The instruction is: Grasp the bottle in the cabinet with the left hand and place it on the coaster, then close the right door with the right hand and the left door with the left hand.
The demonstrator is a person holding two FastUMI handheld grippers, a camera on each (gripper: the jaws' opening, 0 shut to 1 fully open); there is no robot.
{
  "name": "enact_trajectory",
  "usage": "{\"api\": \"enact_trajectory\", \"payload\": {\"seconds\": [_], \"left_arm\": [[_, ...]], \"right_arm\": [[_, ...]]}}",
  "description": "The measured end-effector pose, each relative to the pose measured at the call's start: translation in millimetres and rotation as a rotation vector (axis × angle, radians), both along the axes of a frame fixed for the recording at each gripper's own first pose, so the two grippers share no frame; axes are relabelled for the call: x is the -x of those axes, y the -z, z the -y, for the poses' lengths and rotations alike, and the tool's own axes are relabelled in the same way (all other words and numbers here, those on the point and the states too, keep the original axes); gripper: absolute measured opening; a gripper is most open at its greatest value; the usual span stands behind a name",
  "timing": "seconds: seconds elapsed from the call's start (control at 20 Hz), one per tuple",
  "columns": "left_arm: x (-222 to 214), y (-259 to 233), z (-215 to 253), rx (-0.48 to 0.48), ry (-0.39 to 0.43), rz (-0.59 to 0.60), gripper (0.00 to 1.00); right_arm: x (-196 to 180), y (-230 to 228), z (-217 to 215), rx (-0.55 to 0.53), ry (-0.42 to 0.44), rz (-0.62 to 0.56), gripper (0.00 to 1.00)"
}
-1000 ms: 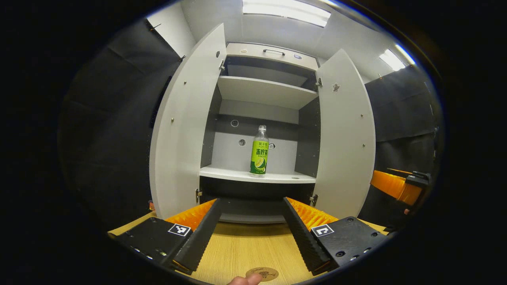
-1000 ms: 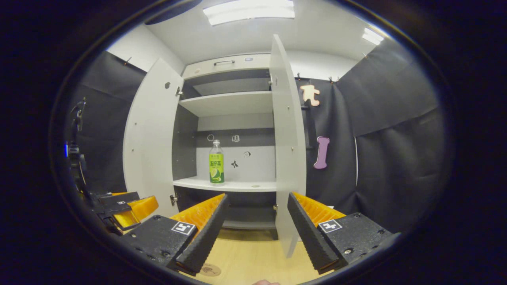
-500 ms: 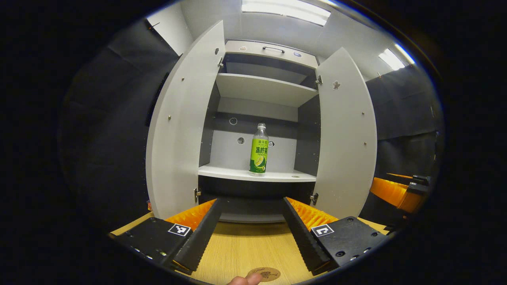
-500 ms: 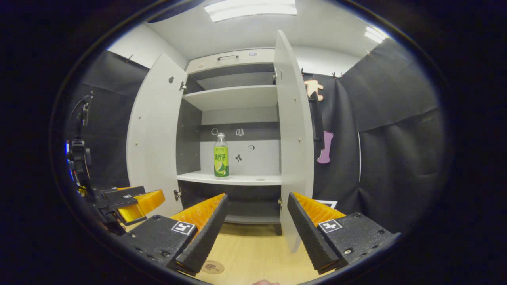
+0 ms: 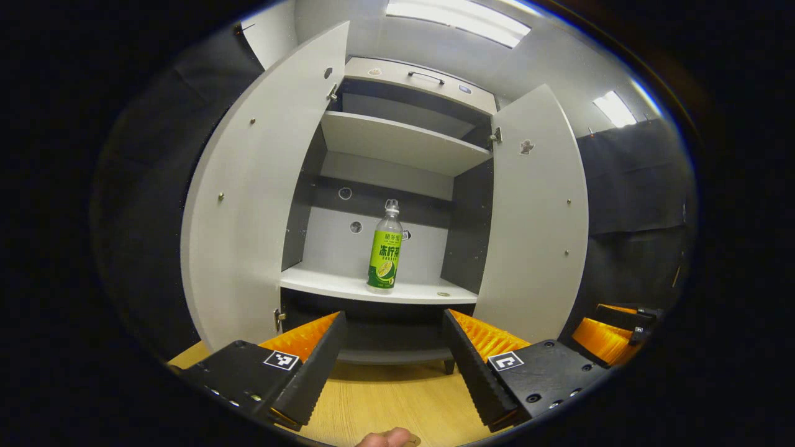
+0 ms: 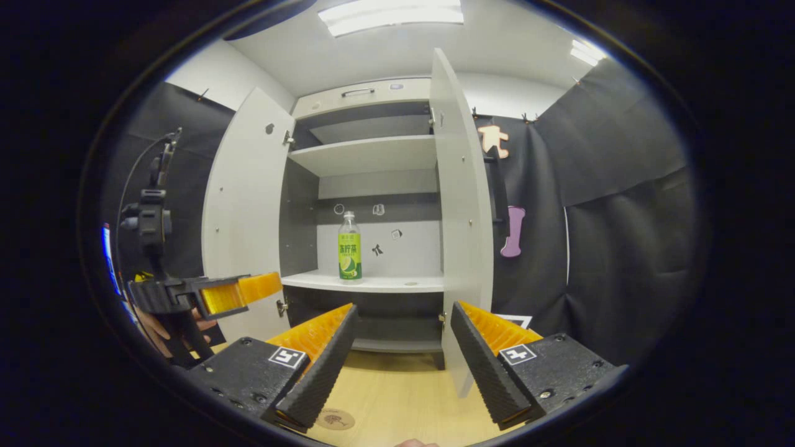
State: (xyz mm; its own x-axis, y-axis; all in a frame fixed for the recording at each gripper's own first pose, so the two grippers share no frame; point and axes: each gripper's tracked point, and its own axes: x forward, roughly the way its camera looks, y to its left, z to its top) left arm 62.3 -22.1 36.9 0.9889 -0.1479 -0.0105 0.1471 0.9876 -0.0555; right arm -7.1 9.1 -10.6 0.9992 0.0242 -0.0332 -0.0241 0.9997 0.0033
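In the left gripper view, the cabinet (image 5: 397,143) stands with the left door (image 5: 248,205) and right door (image 5: 534,217) swung wide, leaving a clear gap between their edges. The left gripper (image 5: 392,360) has its fingers apart, holding nothing, over the table (image 5: 385,403). The bottle (image 5: 385,248) stands upright on the shelf (image 5: 348,287), well ahead, just left of the gap's centre. Its green label's writing is too small to read.

In the right gripper view, the right gripper (image 6: 402,360) is also spread and empty. The right door's edge lies just ahead of its right finger; the bottle is farther back and left. The coaster (image 6: 334,419) lies on the table by the left finger.
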Motion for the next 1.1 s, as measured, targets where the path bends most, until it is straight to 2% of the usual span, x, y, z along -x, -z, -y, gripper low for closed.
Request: {"api": "enact_trajectory", "payload": {"seconds": [0.3, 0.35, 0.4, 0.55, 0.85, 1.1], "left_arm": [[-46.3, -25.4, 16.0, -0.008, 0.038, 0.014, 0.94], [-54.1, -29.6, 19.8, -0.002, 0.046, 0.014, 0.99], [-62.0, -33.0, 24.2, 0.001, 0.059, 0.017, 0.94], [-88.3, -39.4, 32.0, -0.009, 0.069, 0.023, 0.95], [-158.0, -35.2, 18.6, -0.092, -0.002, 0.026, 0.94], [-208.7, -29.7, 9.3, -0.101, -0.031, 0.008, 0.95]], "right_arm": [[8.6, -5.4, 13.5, -0.013, 0.034, 0.003, 0.98], [9.5, -6.5, 15.5, -0.016, 0.04, 0.004, 0.98], [10.2, -6.1, 17.4, -0.016, 0.046, 0.005, 0.98], [10.5, -7.4, 20.6, -0.011, 0.055, 0.002, 0.98], [7.9, -6.5, 24.7, -0.018, 0.067, 0.003, 0.98], [-0.8, -2.3, 31.9, -0.038, 0.096, -0.001, 0.98]]}}
